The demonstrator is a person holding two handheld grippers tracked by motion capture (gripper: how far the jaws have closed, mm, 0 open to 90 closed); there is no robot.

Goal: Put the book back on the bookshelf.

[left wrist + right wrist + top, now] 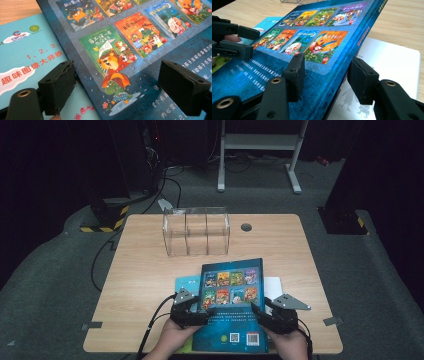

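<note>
Blue book (232,307): near edge of the table (145,285), back cover up, between both grippers; lying over a light blue book (187,283) on its left and a white book (273,285) on its right.
Left gripper (192,316): at the blue book's left edge; jaws apart, one over the light blue book, one over the dark cover; not pressing anything.
Right gripper (270,316): at the blue book's right edge; jaws set either side of that edge, partly closed; contact with the pads cannot be told.
Left gripper view: cover pictures close up, red writing on the light blue book (27,62).
Right gripper view: blue book's (317,50) right edge lifted off the white book (392,67).
High view: clear three-part box (196,231) behind the books.
</note>
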